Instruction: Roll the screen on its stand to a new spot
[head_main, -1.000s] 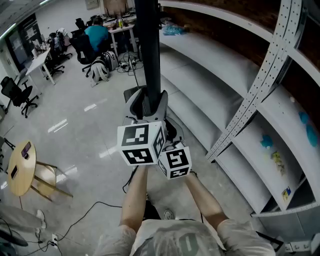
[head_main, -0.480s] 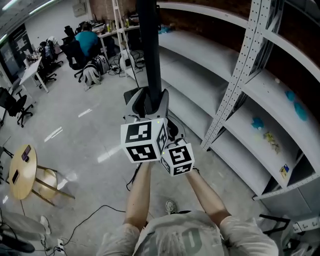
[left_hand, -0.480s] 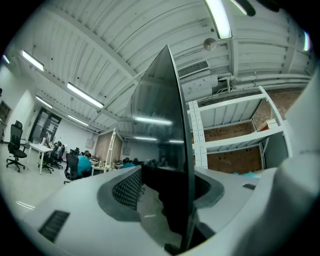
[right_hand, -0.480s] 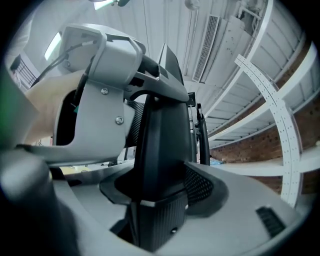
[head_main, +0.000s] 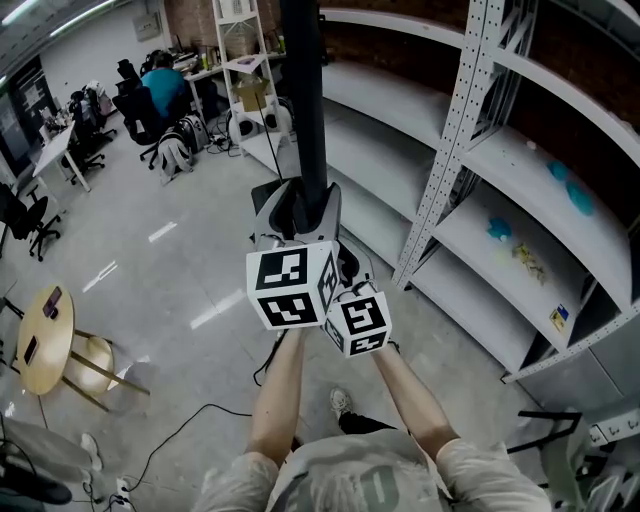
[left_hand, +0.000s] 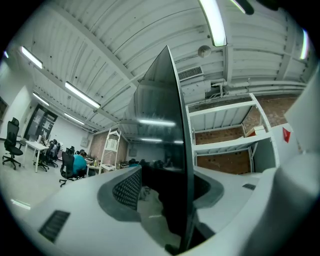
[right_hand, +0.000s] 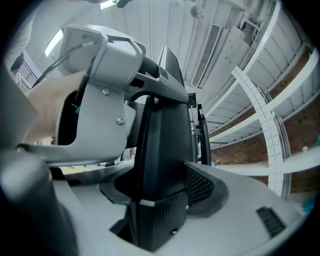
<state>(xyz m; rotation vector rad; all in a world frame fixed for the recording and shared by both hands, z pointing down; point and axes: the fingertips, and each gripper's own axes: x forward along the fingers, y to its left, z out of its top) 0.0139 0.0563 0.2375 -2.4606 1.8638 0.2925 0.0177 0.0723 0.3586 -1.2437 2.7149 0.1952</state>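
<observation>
The black screen (head_main: 300, 90) stands edge-on to me, a tall dark slab rising out of the top of the head view. Both grippers clamp its near edge at about the same height. My left gripper (head_main: 284, 214) is closed on the screen from the left, its marker cube below it. My right gripper (head_main: 327, 216) grips from the right. In the left gripper view the thin screen (left_hand: 167, 145) runs up between the grey jaws of the left gripper (left_hand: 175, 205). In the right gripper view the screen's thicker back (right_hand: 160, 135) fills the right gripper (right_hand: 155, 195). The stand's base is hidden.
Grey metal shelving (head_main: 470, 120) runs close along the right, with small items on its boards. A round wooden table (head_main: 45, 335) stands at the left and a black cable (head_main: 190, 425) lies on the floor. Desks, chairs and a seated person (head_main: 160, 85) are far back left.
The shelving upright and the desks have slid across the head view, so the screen and I have moved along the shelves. Both grippers stay on the screen.
</observation>
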